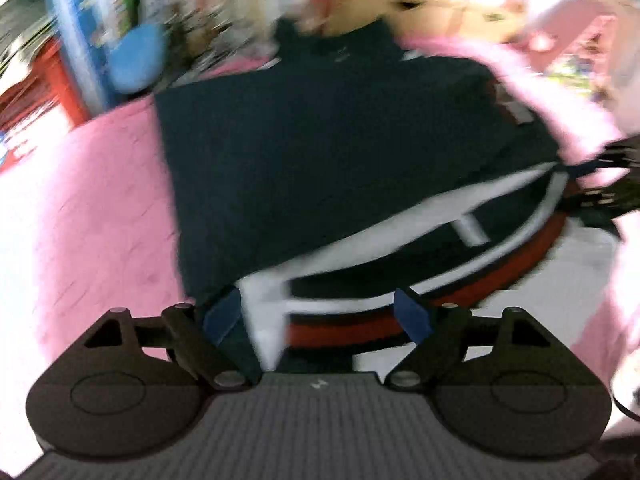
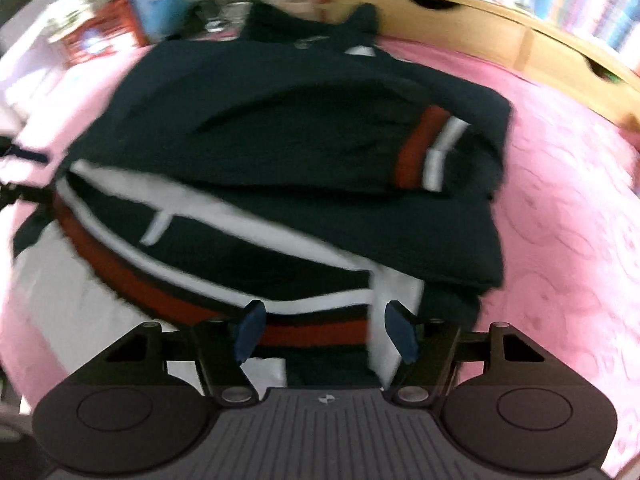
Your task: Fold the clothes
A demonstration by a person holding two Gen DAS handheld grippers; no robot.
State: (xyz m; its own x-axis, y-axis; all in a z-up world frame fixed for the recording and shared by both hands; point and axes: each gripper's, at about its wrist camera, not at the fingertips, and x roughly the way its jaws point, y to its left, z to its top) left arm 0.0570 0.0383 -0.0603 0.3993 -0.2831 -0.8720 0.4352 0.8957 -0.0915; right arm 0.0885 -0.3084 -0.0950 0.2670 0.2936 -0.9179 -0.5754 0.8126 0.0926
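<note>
Both tools, left (image 1: 318, 316) and right (image 2: 325, 330), gaping over navy jacket (image 1: 320, 152) hem, unpinched.

Handheld two-finger grippers, left and right

Left gripper (image 1: 318, 316) and right gripper (image 2: 326, 330): grey ribbed body with small white logo, two black rounded side housings, black linkage arms on silver pivot pins, dark blue finger pads (image 1: 222, 316).

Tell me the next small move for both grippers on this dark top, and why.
Probably close both on the striped hem. The left gripper and right gripper each stand open with the hem of the dark top between their fingers, not visibly pinched. The sleeve is already folded in, so lifting the hem toward the collar looks next.
</note>
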